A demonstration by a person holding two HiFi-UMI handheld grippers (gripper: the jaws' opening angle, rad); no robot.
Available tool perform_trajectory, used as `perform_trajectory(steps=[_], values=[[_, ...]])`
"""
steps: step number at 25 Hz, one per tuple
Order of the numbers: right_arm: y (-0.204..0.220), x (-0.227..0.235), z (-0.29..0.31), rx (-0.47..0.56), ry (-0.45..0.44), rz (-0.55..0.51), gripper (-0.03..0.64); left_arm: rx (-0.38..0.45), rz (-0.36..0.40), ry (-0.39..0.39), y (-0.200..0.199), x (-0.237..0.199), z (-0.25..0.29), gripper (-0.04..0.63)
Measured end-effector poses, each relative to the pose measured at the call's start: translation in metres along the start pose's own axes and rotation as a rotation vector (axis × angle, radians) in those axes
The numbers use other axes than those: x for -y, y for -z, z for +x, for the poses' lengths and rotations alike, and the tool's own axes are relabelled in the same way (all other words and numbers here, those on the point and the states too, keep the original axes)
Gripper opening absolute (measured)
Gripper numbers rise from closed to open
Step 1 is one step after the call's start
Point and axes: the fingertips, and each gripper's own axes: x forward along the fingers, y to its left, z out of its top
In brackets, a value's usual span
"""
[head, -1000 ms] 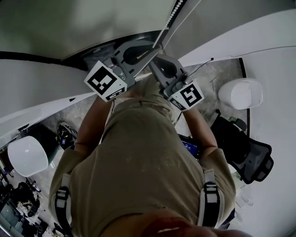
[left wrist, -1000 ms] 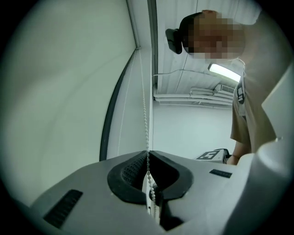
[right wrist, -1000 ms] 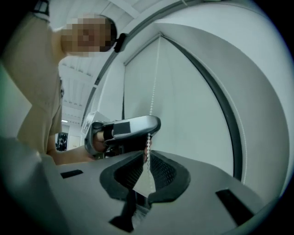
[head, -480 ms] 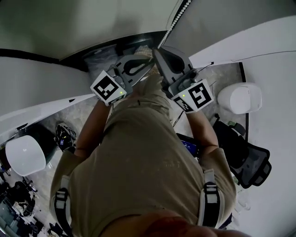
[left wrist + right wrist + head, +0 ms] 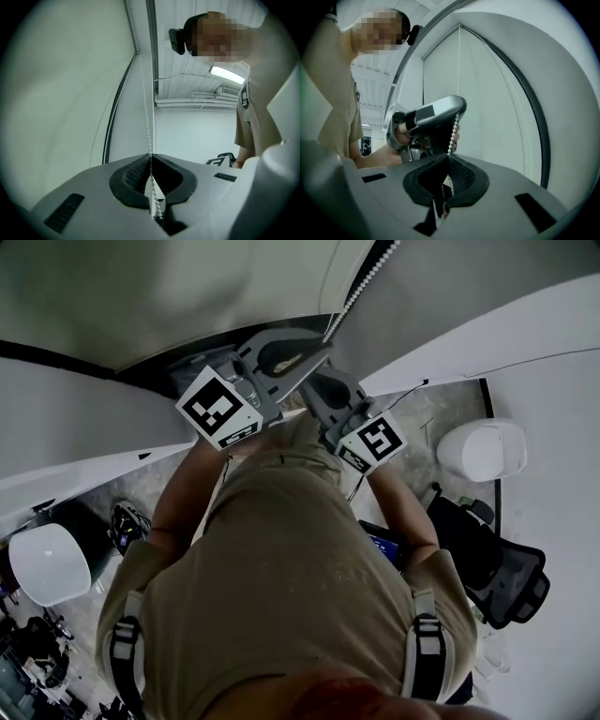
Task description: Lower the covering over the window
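Observation:
A white bead chain point(image 5: 364, 279) hangs beside the pale roller blind point(image 5: 169, 287) that covers the window. My left gripper point(image 5: 323, 337) is the upper one, shut on the chain point(image 5: 146, 112), which runs straight down between its black pads point(image 5: 136, 176). My right gripper point(image 5: 314, 388) sits just below, also shut on the chain point(image 5: 453, 129); its jaws have just closed further on the beads. In the right gripper view the left gripper point(image 5: 436, 112) hangs directly above, in front of the blind point(image 5: 492, 93).
I stand close to the window wall, my torso filling the middle of the head view. A white ledge point(image 5: 487, 329) runs right. On the grey floor stand a white round seat point(image 5: 483, 448), a black office chair point(image 5: 506, 568) and another white seat point(image 5: 47, 563).
In the last half second the left gripper has risen along the chain, and the right gripper has come down towards my body. Half a second earlier they moved the opposite way.

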Motion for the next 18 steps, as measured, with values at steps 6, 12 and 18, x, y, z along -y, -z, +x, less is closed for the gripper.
perform_trajectory(steps=[6,12,18], values=[[-0.036,0.0,-0.024,0.155,-0.027,-0.033,0.139,0.005,0.033,-0.077,0.01,-0.017,-0.025,0.021],[-0.096,0.009,-0.019,0.232,0.026,-0.083,0.134,-0.051,-0.049,0.028,0.053,0.025,-0.018,0.021],[-0.085,0.013,-0.017,0.21,0.063,-0.047,0.017,0.031,-0.102,0.057,0.038,0.021,-0.041,0.106]])
